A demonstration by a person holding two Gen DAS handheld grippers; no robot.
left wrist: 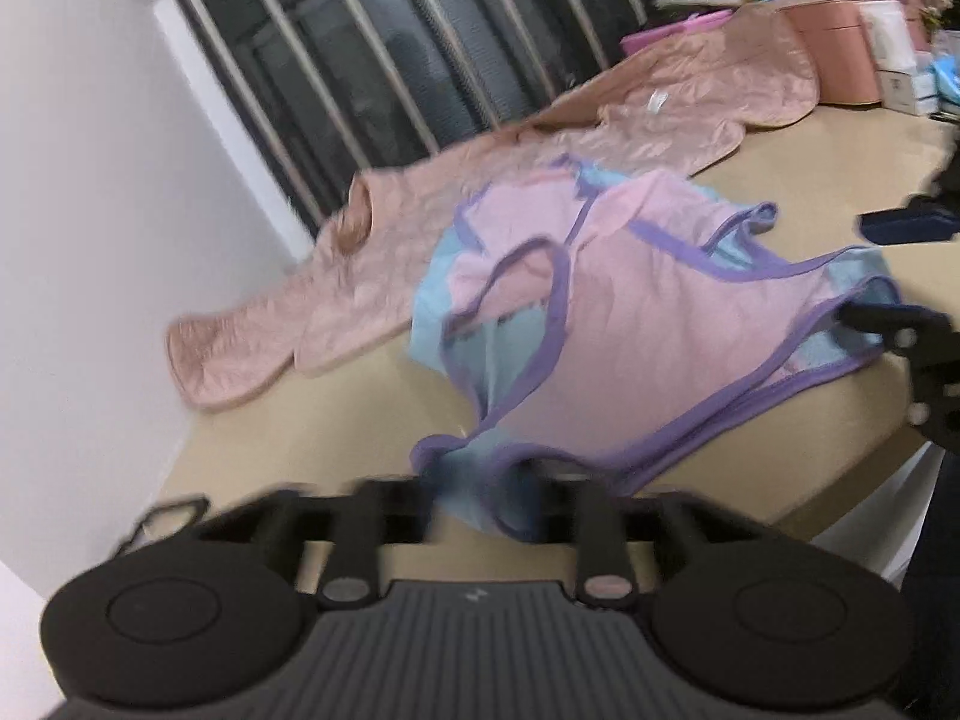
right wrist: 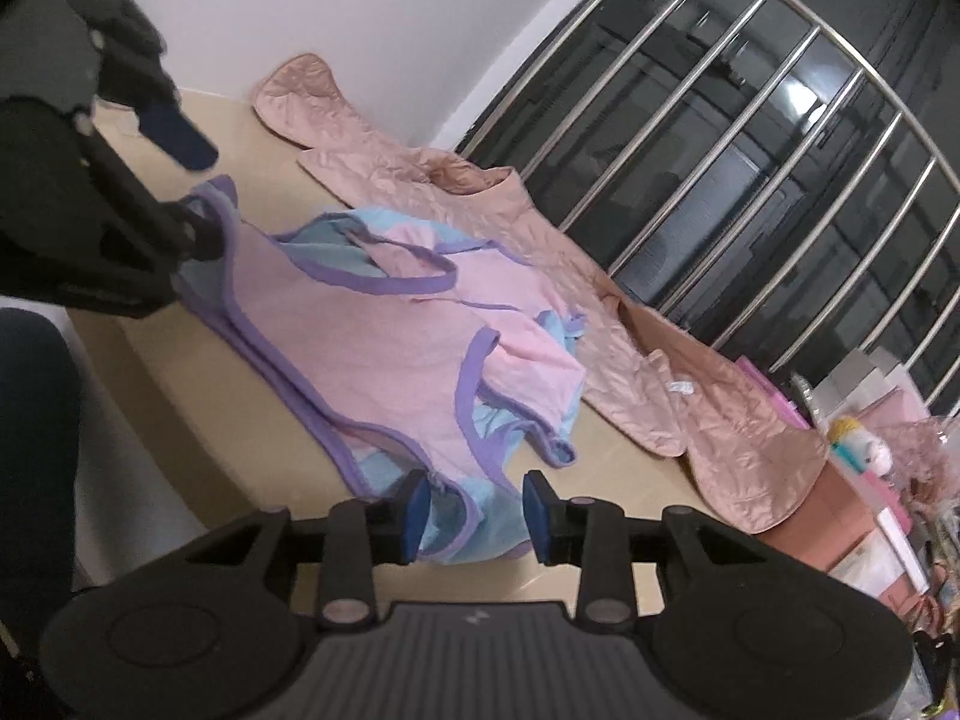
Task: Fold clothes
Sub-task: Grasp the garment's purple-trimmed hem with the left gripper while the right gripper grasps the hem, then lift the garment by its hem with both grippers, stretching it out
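A pink and light-blue garment with purple trim (left wrist: 630,312) lies crumpled on the beige table (left wrist: 300,438); it also shows in the right wrist view (right wrist: 384,348). My left gripper (left wrist: 480,498) is open, its fingers either side of the garment's near blue corner. In the right wrist view the left gripper (right wrist: 198,180) sits at the garment's far corner, one blue pad raised off the cloth. My right gripper (right wrist: 474,516) is open, its blue pads (right wrist: 415,510) either side of the garment's near blue hem. In the left wrist view the right gripper (left wrist: 882,276) straddles the garment's right corner.
A larger pink quilted garment (left wrist: 456,192) lies spread behind, also in the right wrist view (right wrist: 600,312). A white wall (left wrist: 90,180) and a barred dark window (right wrist: 780,180) border the table. Pink boxes and clutter (left wrist: 852,42) stand at the table's far end.
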